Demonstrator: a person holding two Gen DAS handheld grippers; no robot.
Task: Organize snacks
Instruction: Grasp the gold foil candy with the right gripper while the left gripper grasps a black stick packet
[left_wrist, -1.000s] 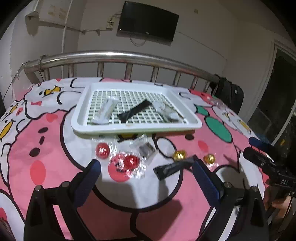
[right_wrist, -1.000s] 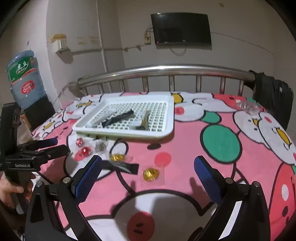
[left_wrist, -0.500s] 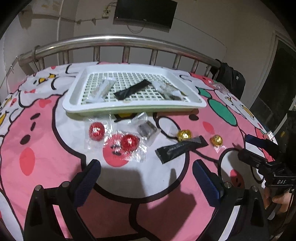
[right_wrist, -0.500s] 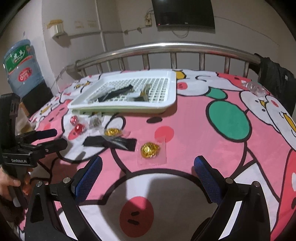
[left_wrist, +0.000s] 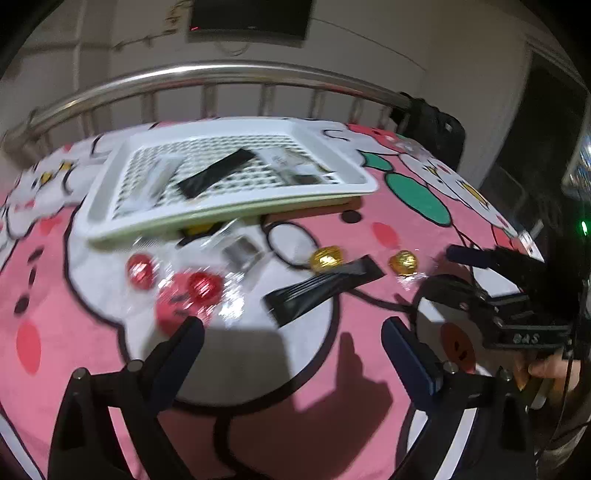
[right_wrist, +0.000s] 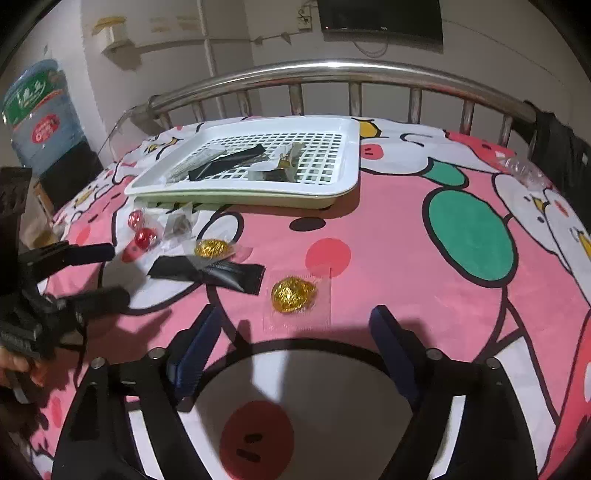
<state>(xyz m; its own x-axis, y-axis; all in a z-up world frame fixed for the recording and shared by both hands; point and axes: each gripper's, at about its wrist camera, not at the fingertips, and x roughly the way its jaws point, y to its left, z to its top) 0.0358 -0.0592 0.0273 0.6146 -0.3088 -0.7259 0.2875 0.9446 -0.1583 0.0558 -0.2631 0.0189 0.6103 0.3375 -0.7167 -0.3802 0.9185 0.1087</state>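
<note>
Left wrist view: left gripper (left_wrist: 291, 334) wide open and empty above the plush cartoon blanket (left_wrist: 55, 332); the white lattice tray (left_wrist: 229, 206) already holds a few flat packets, while two red foil balls (left_wrist: 201, 286), two gold ones and a black sachet (left_wrist: 325, 286) lie loose in front of it. Right wrist view: right gripper (right_wrist: 295, 325), jaws just narrowed but open and empty, sits just short of a crinkly gold foil ball (right_wrist: 293, 294) in clear wrap, so roughly half the sorting looks left.

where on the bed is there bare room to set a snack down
Free: the blanket right of the white tray and beyond the nearer gold candy. The tray's right half is bare too. Crowded: the strip before the tray's left end, with red candies, black sachet and clear wrappers.
</note>
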